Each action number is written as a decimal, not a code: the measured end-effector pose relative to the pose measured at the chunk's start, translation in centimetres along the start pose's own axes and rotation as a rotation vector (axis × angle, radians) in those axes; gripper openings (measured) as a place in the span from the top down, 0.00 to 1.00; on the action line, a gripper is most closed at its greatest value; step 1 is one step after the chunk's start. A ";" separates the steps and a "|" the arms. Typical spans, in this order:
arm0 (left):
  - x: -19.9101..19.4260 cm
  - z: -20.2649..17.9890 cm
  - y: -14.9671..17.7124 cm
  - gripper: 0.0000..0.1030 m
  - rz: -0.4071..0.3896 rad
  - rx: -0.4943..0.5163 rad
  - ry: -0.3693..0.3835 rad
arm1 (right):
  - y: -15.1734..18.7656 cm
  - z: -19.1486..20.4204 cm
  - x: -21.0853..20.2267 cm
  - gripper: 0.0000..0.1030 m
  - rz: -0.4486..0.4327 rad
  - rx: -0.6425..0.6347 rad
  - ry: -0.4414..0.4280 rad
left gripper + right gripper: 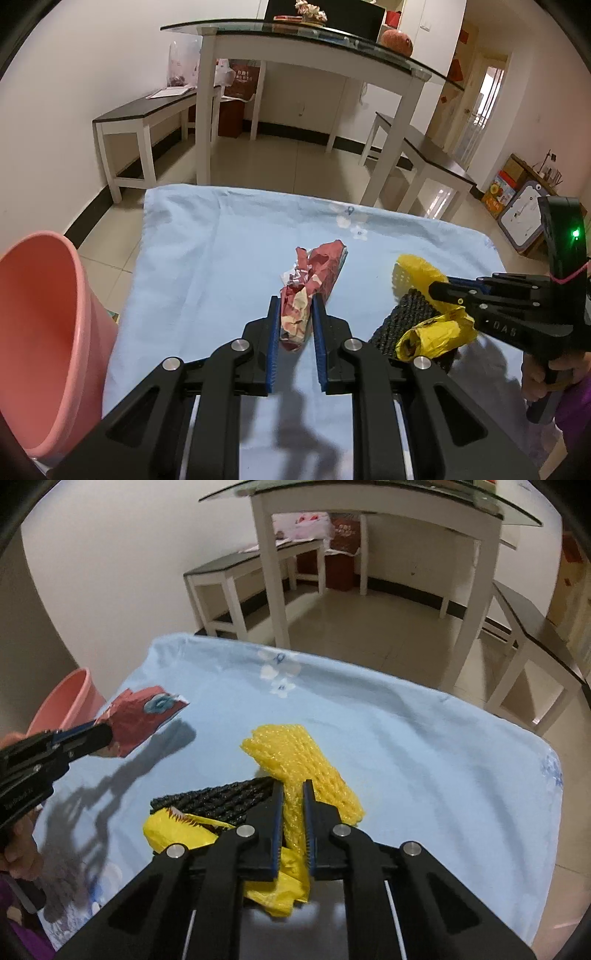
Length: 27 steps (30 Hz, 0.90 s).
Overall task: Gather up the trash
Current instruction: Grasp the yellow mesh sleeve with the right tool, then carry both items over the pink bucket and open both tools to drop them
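A crumpled red paper wrapper (295, 317) sits between the blue pads of my left gripper (294, 300), which is shut on it. In the right wrist view the wrapper (144, 720) hangs above the blue cloth (406, 746) in the left gripper (105, 734) and casts a shadow. My right gripper (293, 786) is shut on a yellow foam net (295, 753). A black foam net (214, 797) and a yellow plastic bag (177, 830) lie just beside and under it. From the left wrist view the right gripper (436, 288) pinches the yellow foam net (410, 273) over the black net (406, 317) and bag (432, 339).
A pink bucket (44, 332) stands off the cloth's left edge, also visible as the bucket (74, 698) from the right. Beyond the cloth is tiled floor with a glass-top dining table (314, 40) and two benches (147, 110). A hand (543, 373) holds the right gripper's handle.
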<state>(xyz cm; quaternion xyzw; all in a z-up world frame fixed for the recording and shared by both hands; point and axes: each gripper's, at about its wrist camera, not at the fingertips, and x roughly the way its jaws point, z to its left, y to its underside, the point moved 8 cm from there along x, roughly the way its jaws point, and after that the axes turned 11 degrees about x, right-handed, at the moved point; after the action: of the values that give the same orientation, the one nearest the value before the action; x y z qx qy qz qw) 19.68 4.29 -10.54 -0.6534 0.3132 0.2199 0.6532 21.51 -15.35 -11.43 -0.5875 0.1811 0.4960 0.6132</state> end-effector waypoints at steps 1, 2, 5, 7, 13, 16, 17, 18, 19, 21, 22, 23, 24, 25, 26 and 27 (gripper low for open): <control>-0.2 0.1 0.1 0.84 -0.004 -0.001 0.001 | -0.1 -0.2 -0.4 0.91 -0.012 0.012 0.000; -0.5 0.1 0.0 0.84 -0.009 -0.002 0.001 | -0.2 -0.3 -0.9 0.91 -0.020 0.023 -0.004; -1.4 0.0 0.0 0.84 -0.024 -0.003 0.000 | -0.4 -0.6 -2.4 0.91 -0.050 0.061 -0.021; -2.1 0.0 -0.1 0.84 -0.037 -0.005 -0.004 | -0.5 -0.7 -3.6 0.91 -0.069 0.077 -0.026; -4.6 0.1 -0.1 0.84 -0.071 -0.012 -0.017 | -0.8 -0.3 -7.2 0.91 -0.137 0.122 -0.053; -6.1 0.2 -0.1 0.84 -0.088 -0.019 -0.031 | -1.0 0.7 -9.2 0.91 -0.170 0.128 -0.074; -6.6 0.3 0.0 0.84 -0.094 -0.020 -0.036 | -1.0 0.9 -9.6 0.91 -0.174 0.130 -0.084; -6.9 0.4 0.0 0.84 -0.097 -0.022 -0.040 | -1.0 1.3 -10.1 0.91 -0.179 0.132 -0.096; -7.5 0.5 0.1 0.84 -0.104 -0.026 -0.047 | -1.0 2.0 -10.5 0.91 -0.184 0.136 -0.113; -8.3 0.9 0.2 0.84 -0.115 -0.031 -0.058 | -0.8 3.1 -11.1 0.91 -0.183 0.143 -0.143; -9.0 1.2 0.3 0.84 -0.122 -0.037 -0.070 | -0.7 3.8 -11.3 0.91 -0.182 0.145 -0.159; -9.4 1.4 0.4 0.84 -0.125 -0.042 -0.078 | -0.6 4.5 -11.4 0.91 -0.183 0.144 -0.170; -9.9 1.7 0.6 0.84 -0.129 -0.050 -0.087 | -0.5 5.3 -11.5 0.91 -0.183 0.142 -0.185; -10.2 2.0 0.8 0.84 -0.131 -0.057 -0.095 | -0.5 6.0 -11.5 0.91 -0.181 0.141 -0.196; -10.6 2.4 1.0 0.84 -0.133 -0.067 -0.103 | -0.4 6.9 -11.5 0.91 -0.180 0.140 -0.211; -11.0 2.9 1.2 0.84 -0.134 -0.080 -0.112 | -0.4 7.5 -11.5 0.91 -0.180 0.138 -0.221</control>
<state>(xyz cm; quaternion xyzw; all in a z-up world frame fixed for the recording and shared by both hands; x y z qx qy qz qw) 11.37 8.57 -3.87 -0.6850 0.2225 0.2241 0.6565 14.07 -13.02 -0.11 -0.4998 0.0930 0.4870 0.7102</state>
